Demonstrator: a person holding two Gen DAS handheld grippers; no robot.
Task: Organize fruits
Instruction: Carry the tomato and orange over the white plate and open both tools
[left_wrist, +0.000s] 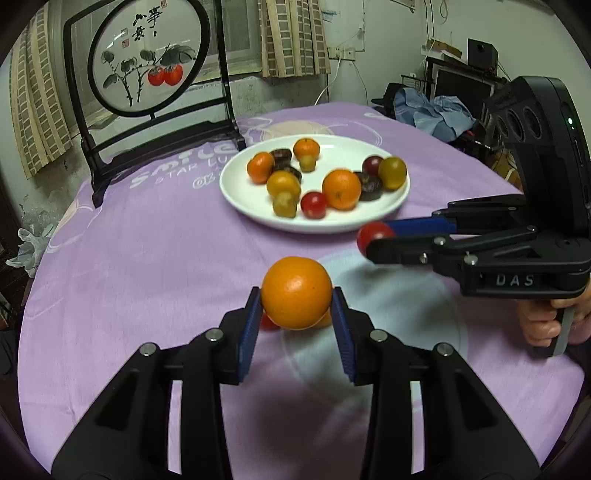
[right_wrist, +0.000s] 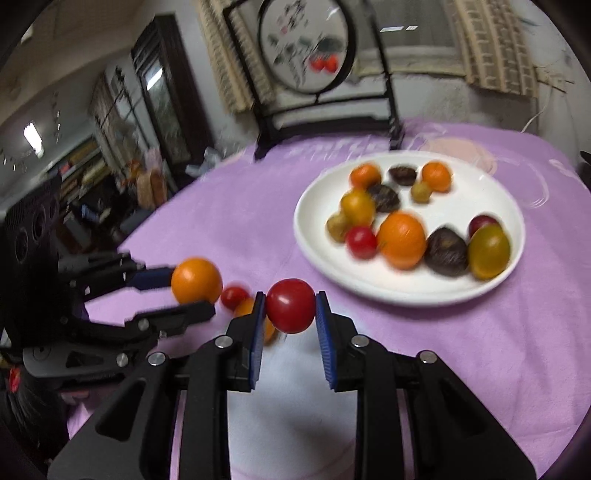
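Observation:
My left gripper (left_wrist: 296, 308) is shut on an orange (left_wrist: 296, 291), held just above the purple cloth. In the right wrist view this gripper (right_wrist: 192, 291) enters from the left with the orange (right_wrist: 196, 280) between its pads. My right gripper (right_wrist: 290, 314) is shut on a red tomato (right_wrist: 290, 310). From the left wrist it shows at the right (left_wrist: 375, 236), near the plate's front rim. A white plate (left_wrist: 314, 226) (right_wrist: 399, 295) holds several oranges, tomatoes and dark fruits. A small red tomato (right_wrist: 233, 296) and another orange fruit (right_wrist: 245, 307) lie on the cloth, partly hidden.
A black-framed round painting on a stand (left_wrist: 147, 59) rises at the table's far edge behind the plate. A person's hand (left_wrist: 546, 325) grips the right gripper's handle. The purple cloth (left_wrist: 147, 240) covers the round table; clutter lies beyond its edges.

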